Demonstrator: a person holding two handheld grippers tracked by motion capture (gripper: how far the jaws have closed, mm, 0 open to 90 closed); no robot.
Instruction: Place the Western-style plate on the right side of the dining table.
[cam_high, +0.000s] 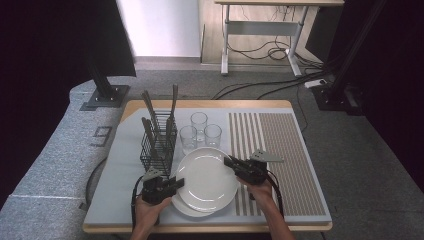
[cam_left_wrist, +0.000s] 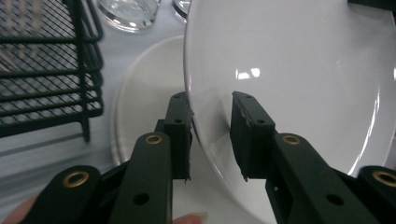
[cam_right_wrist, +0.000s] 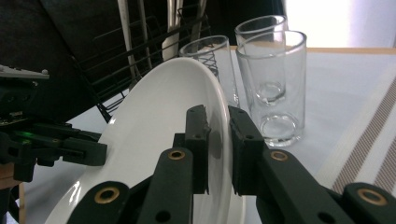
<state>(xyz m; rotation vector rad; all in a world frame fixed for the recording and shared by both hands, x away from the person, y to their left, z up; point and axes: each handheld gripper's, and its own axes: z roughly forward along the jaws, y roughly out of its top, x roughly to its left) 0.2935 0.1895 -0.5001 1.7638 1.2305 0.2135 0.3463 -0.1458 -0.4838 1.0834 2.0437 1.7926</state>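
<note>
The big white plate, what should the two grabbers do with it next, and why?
Probably lift it a little, both together and level. The left gripper and right gripper each pinch an opposite rim of the top plate, which lies on another plate. The glasses stand close behind, so go straight up.

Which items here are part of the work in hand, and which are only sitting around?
In use: upper white plate, gripped at its rim by the left tool and the right tool; lower plate beneath it.

Lying about: three glasses, wire cutlery basket with utensils, striped mat.
</note>
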